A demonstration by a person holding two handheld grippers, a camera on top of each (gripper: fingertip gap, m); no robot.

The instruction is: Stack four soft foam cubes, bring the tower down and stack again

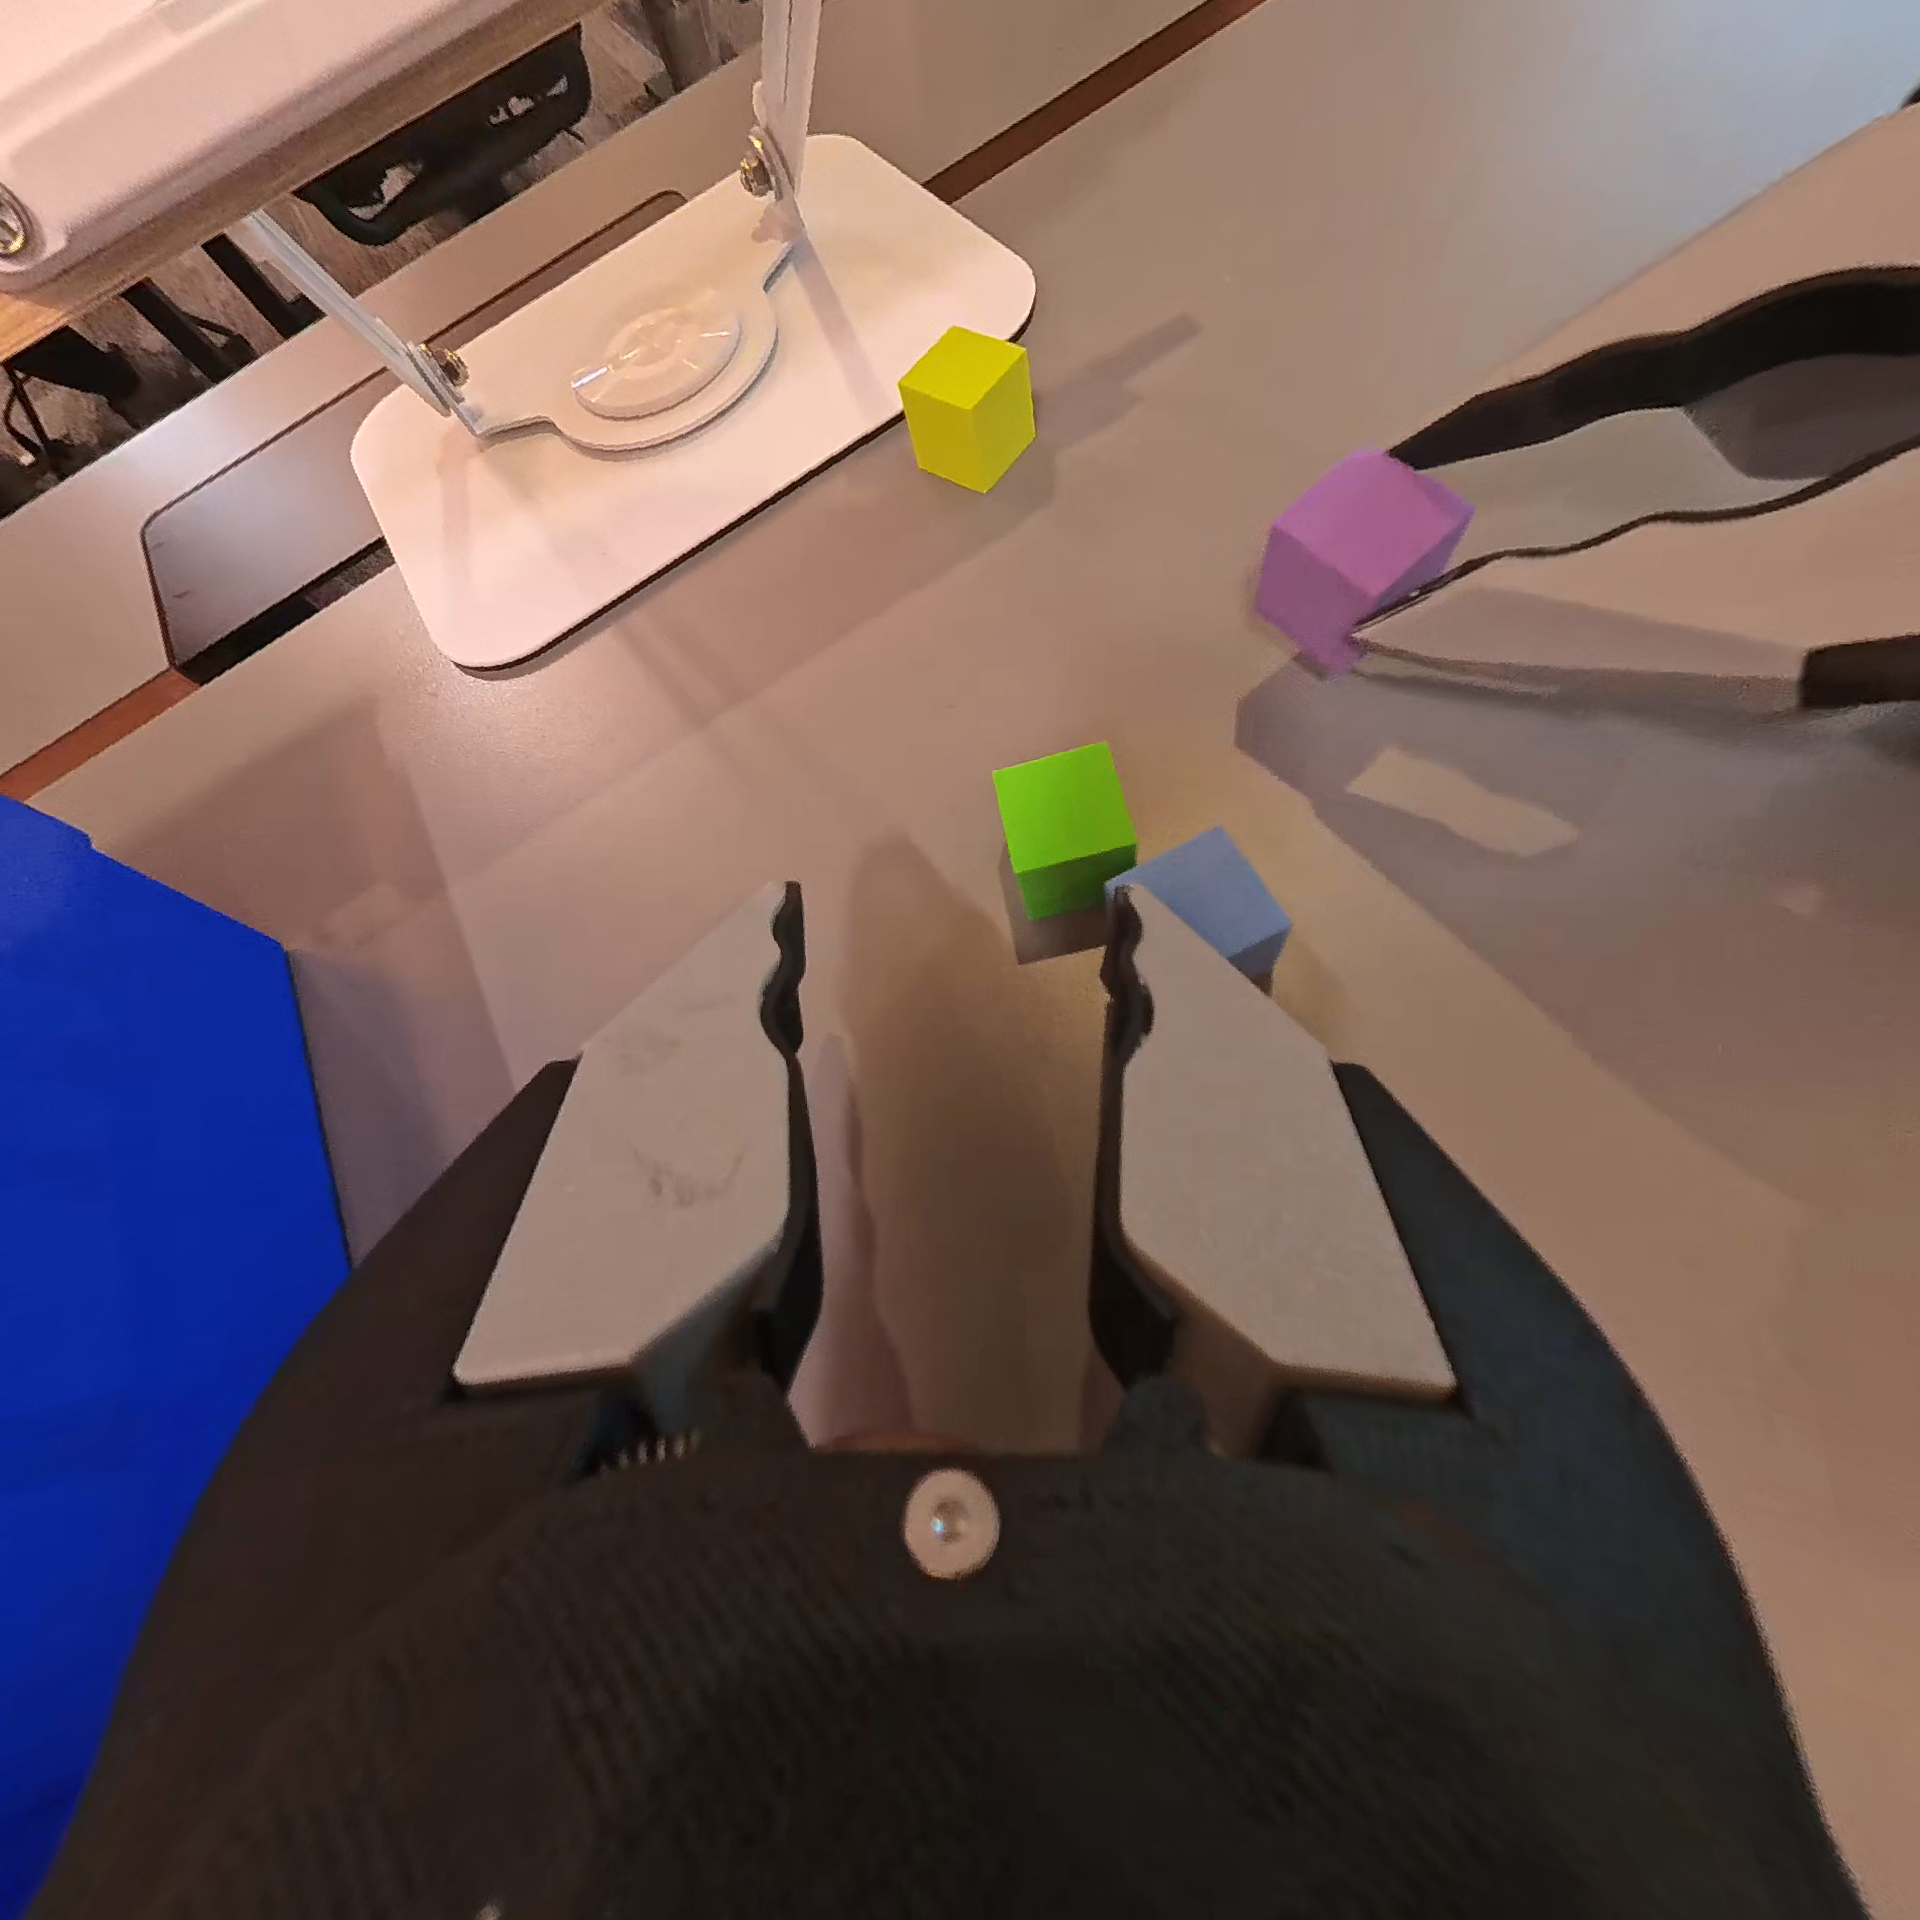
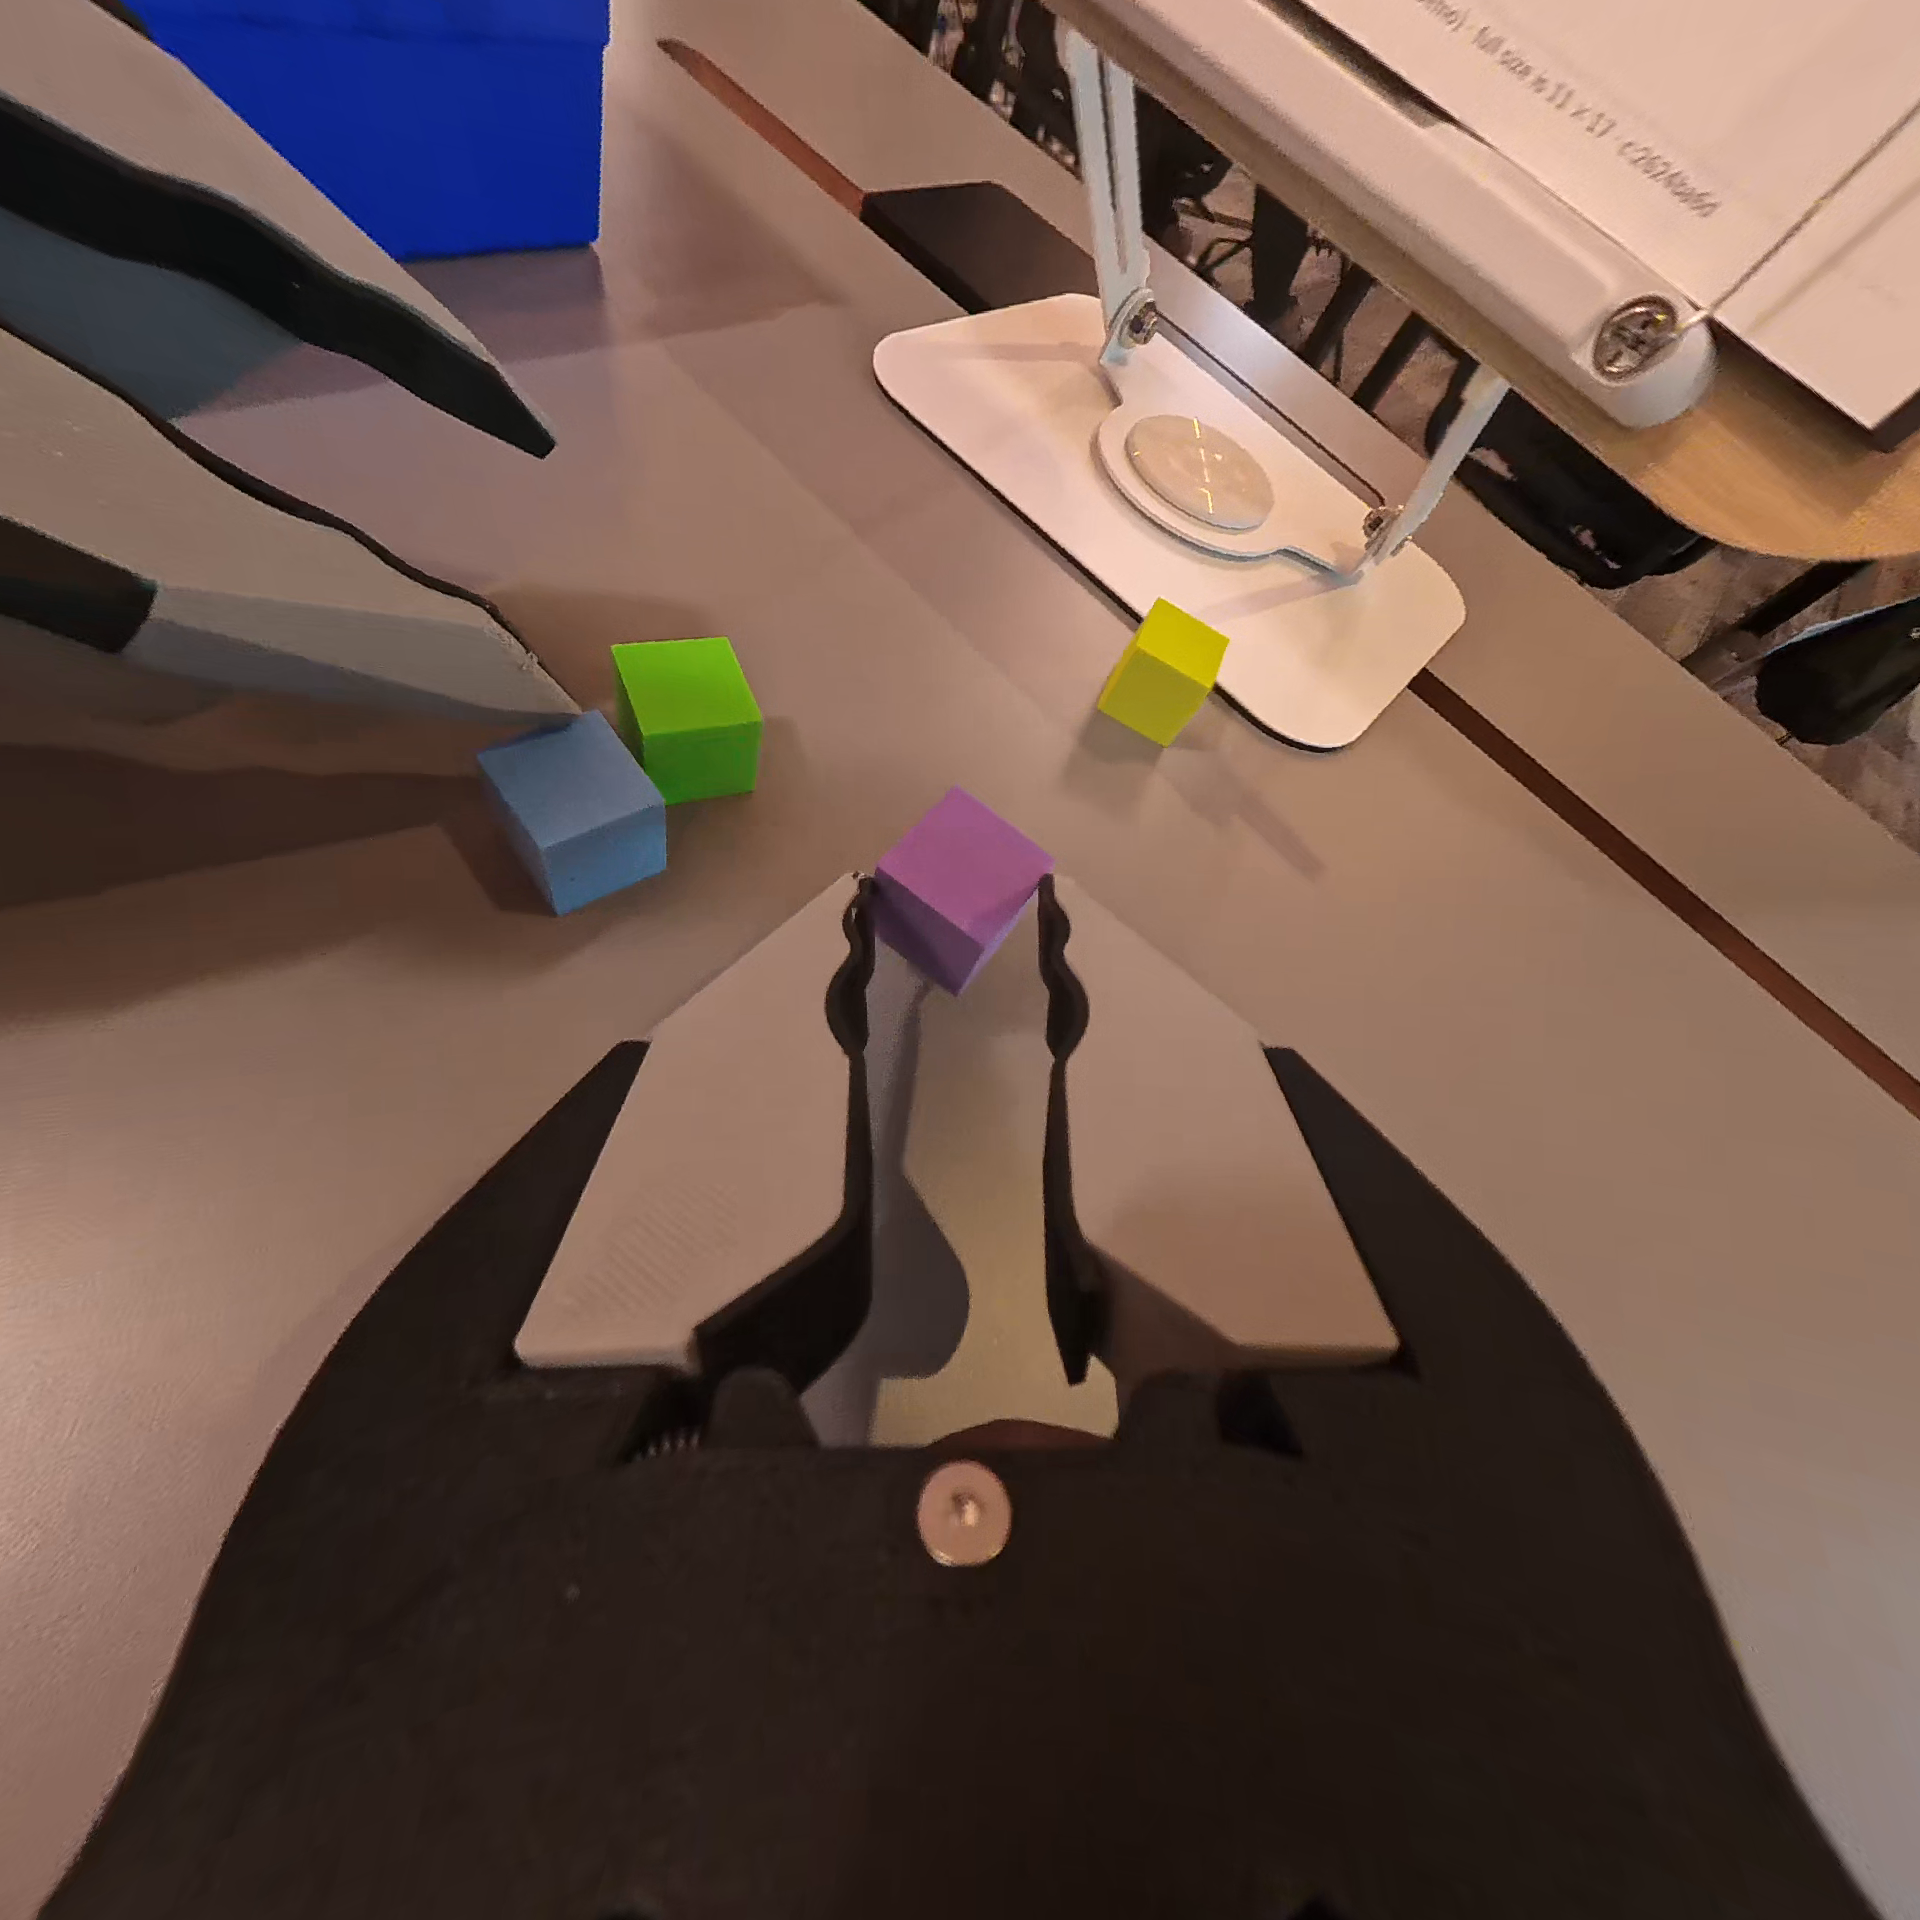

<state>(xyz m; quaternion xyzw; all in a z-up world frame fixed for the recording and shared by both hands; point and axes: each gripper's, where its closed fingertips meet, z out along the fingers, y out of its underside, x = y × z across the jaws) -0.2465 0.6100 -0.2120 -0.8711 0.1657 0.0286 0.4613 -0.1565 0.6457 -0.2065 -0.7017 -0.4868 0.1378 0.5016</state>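
From your left wrist, your left gripper [image 1: 951, 914] gapes with nothing between its fingers; the green cube [image 1: 1062, 826] and blue cube [image 1: 1210, 894] sit touching at its right fingertip, the yellow cube [image 1: 968, 405] far off.

From your right wrist, your right gripper [image 2: 954, 904] pinches the purple cube [image 2: 961, 883] above the table [image 2: 1351, 987].

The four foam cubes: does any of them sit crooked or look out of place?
The purple cube is clamped corner-wise in the right gripper, tilted above the table. The blue cube leans askew against the green cube. The yellow cube stands apart by the white stand base.

Bright, warm light — soft shadows, fisheye edges (slightly blurred).
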